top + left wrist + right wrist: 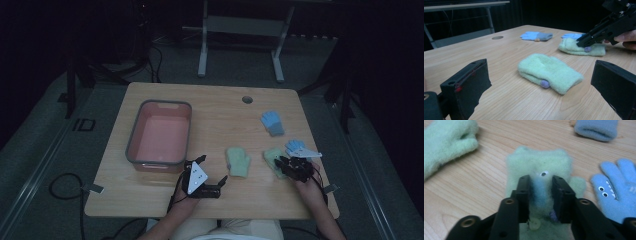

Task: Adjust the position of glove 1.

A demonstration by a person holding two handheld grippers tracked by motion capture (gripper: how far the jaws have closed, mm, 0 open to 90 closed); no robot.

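Jaws of the right gripper [540, 197] are pinching a fold of the right green glove [539, 167], lying at the table's [220, 115] near right beside a blue glove [617, 185]. Left gripper [544, 85] is resting level, jaws standing wide, facing the other green glove [550, 71].

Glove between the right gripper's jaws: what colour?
Pale green glove, clearest in the right gripper view.

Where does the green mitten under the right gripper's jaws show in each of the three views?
High view: green mitten at lower right, beside the right gripper.
Left gripper view: upper right, under the other gripper.
Right gripper view: centre, bunched between the jaws.
Shared landmark: the blue glove next to it.
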